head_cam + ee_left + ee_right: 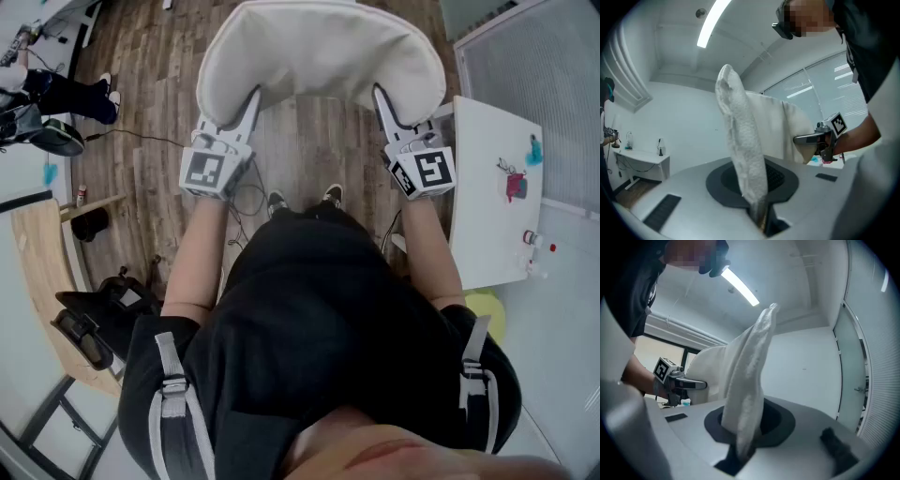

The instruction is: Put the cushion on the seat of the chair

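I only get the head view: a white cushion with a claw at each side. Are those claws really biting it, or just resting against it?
Observer: Biting. The left gripper view shows the left gripper shut on the cushion, its edge squeezed thin between the jaws.
Operator: And the other one?
Observer: Same. In the right gripper view, the right gripper is clamped on the opposite edge, with fabric bunched into its slot.
Operator: Anything overhead I can't see?
Observer: A long strip light is lit on the ceiling.
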{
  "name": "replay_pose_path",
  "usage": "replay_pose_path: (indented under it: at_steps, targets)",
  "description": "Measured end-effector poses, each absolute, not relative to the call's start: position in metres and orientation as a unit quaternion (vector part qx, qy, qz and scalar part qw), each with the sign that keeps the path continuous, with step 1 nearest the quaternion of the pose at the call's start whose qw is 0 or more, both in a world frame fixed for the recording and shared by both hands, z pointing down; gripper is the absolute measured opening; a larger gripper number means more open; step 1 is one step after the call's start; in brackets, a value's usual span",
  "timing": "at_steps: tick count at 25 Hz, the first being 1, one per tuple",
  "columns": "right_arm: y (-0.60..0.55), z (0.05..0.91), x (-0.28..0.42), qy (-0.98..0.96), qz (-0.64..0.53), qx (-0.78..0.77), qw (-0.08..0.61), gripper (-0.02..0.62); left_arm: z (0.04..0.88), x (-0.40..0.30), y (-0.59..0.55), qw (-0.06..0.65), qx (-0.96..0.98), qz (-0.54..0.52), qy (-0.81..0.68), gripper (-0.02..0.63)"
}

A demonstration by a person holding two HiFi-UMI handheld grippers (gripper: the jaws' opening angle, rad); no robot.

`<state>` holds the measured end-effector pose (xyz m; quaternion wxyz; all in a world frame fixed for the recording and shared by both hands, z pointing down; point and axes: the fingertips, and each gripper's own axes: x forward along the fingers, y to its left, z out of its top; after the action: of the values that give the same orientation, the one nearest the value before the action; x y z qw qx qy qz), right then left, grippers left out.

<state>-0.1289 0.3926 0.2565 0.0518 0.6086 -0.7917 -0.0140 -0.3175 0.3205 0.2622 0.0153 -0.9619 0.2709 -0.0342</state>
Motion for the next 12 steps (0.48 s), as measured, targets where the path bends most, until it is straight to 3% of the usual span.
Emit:
replay_pose_path:
  at_steps: [12]
  targets:
    - [0.397,0.26,-0.115,-0.793,-0.006,0.608,0.046,0.051,0.261,-0.303,0.327,0.021,-0.962,-0.038,0.271,0.057]
